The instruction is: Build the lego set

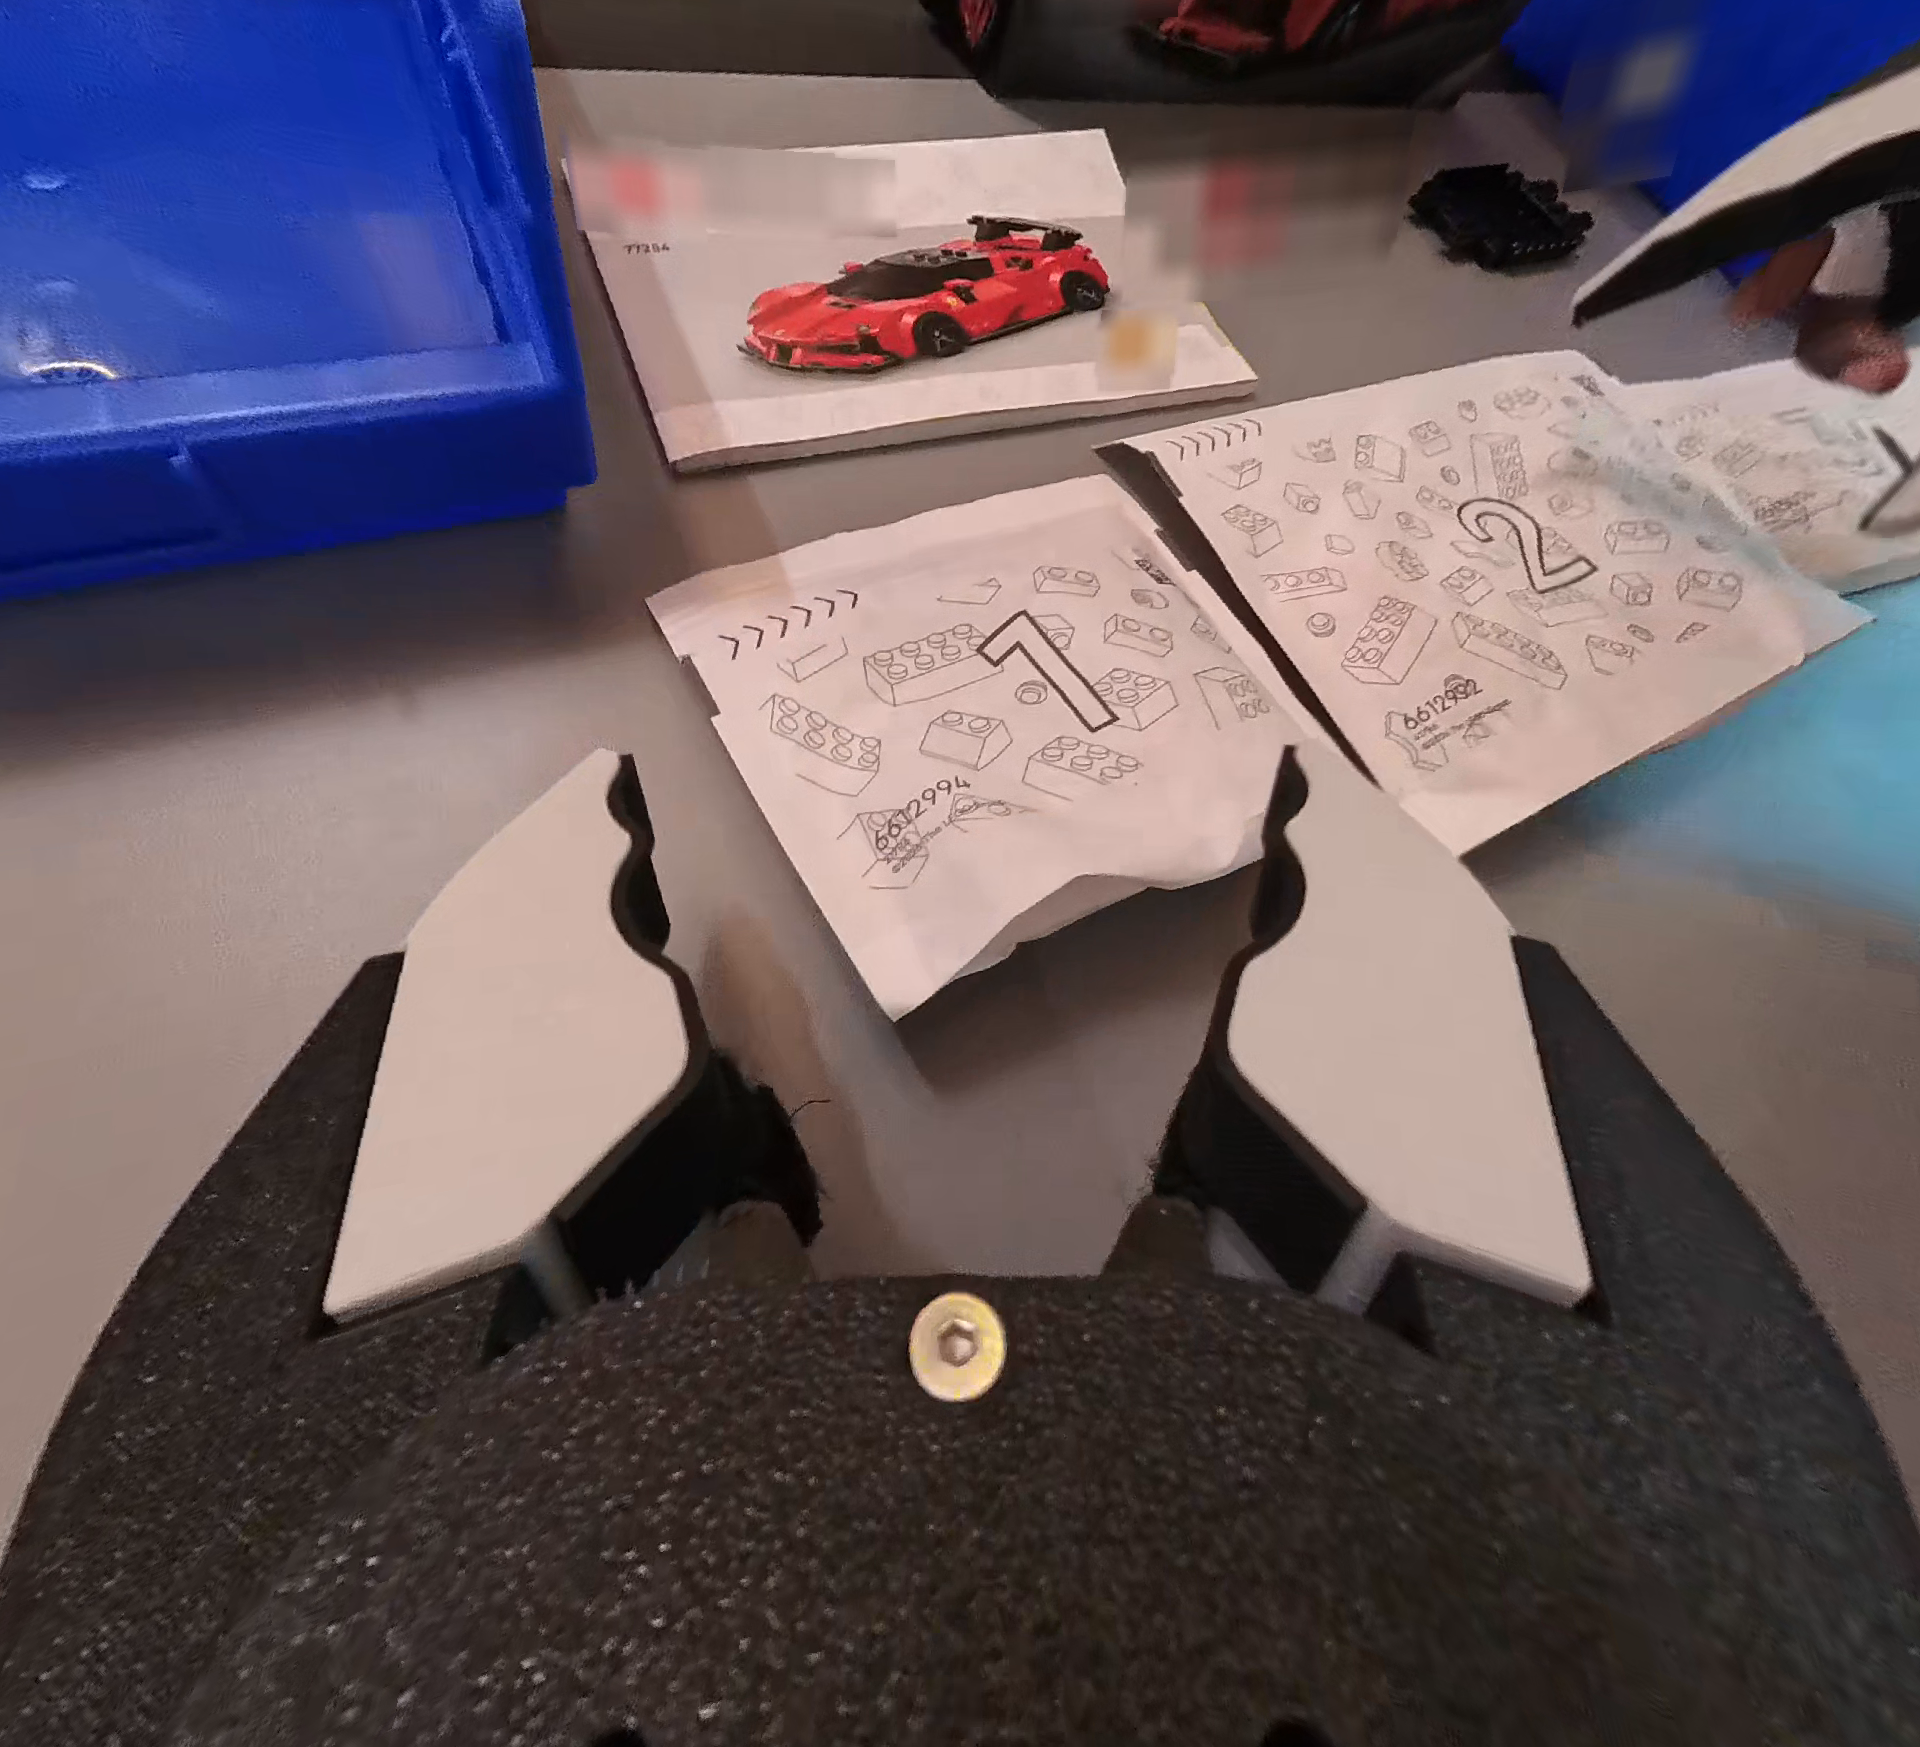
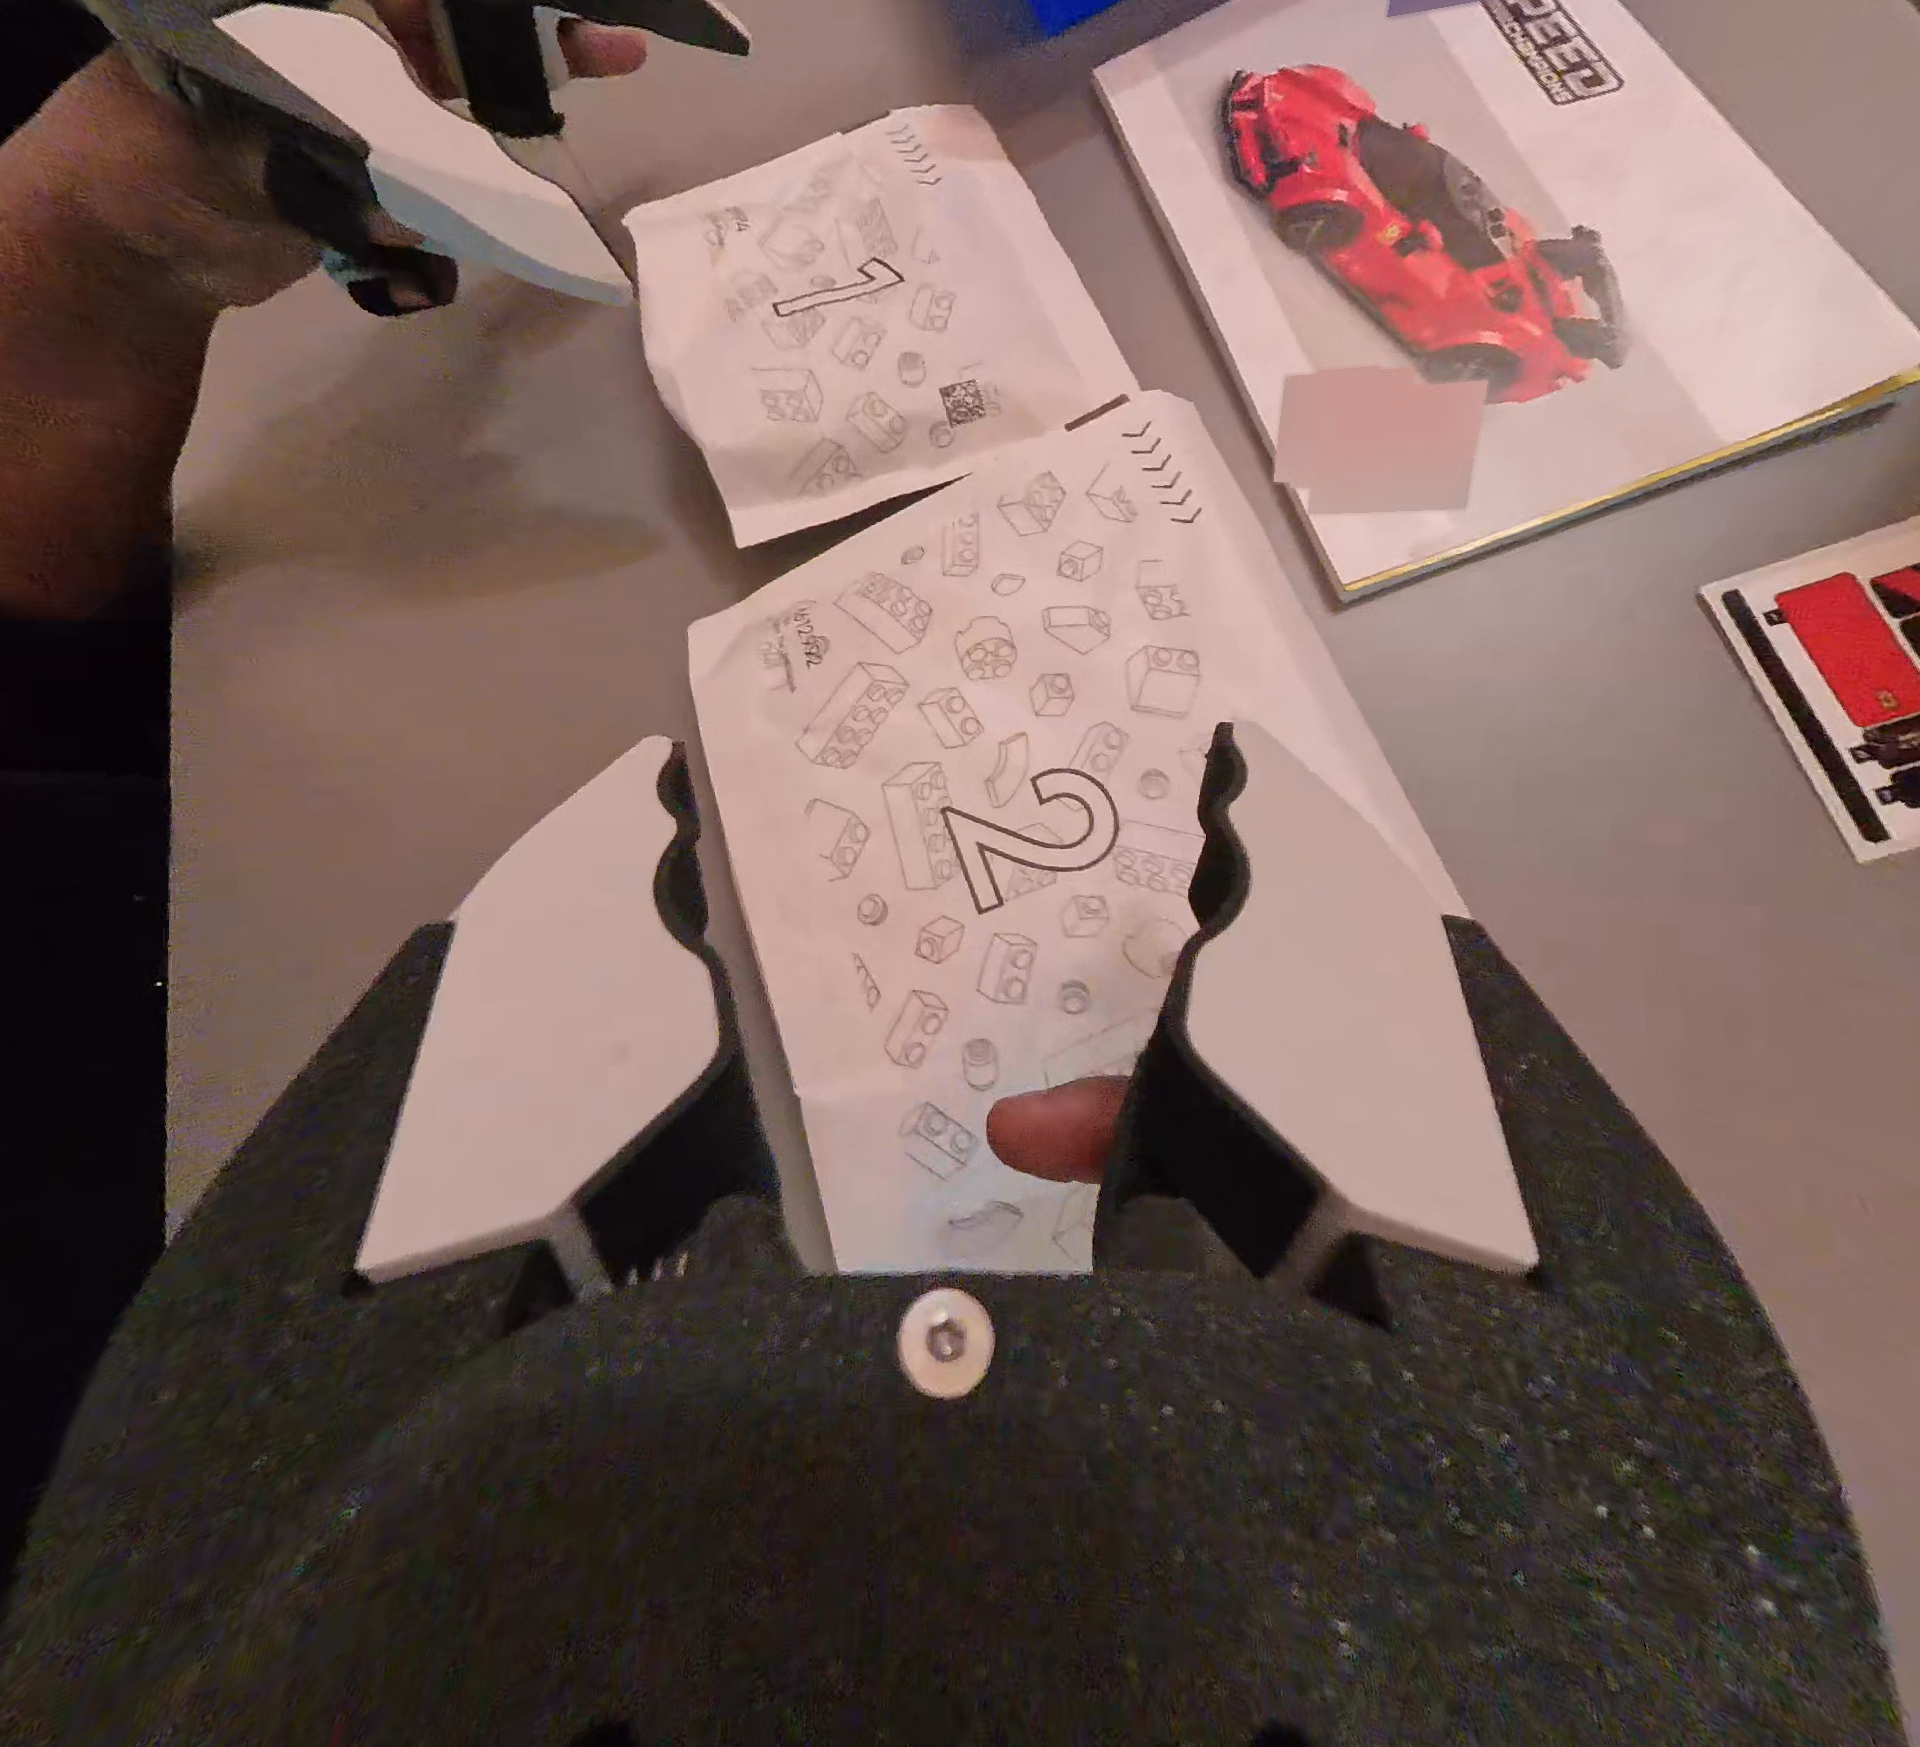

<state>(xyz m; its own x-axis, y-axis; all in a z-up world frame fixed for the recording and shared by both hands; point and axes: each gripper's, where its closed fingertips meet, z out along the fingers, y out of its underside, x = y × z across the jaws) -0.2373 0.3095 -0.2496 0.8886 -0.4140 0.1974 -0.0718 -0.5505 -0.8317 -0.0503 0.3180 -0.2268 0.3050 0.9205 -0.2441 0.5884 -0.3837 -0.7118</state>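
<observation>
Paper bags lie sealed on our grey bench [image 1: 260,866]: we hover the left gripper [image 1: 956,798], fingers wide and empty, over the smaller bag [image 1: 966,710], the right gripper [image 2: 951,798], likewise wide, over the larger bag [image 2: 997,658]. Booklet [image 1: 914,315] and blue bin [image 1: 260,191] sit beyond.

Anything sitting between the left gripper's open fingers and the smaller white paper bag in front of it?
Nothing visible. The left gripper is open with the smaller white paper bag lying flat on the grey table straight ahead, its near corner already between the fingers.
</observation>
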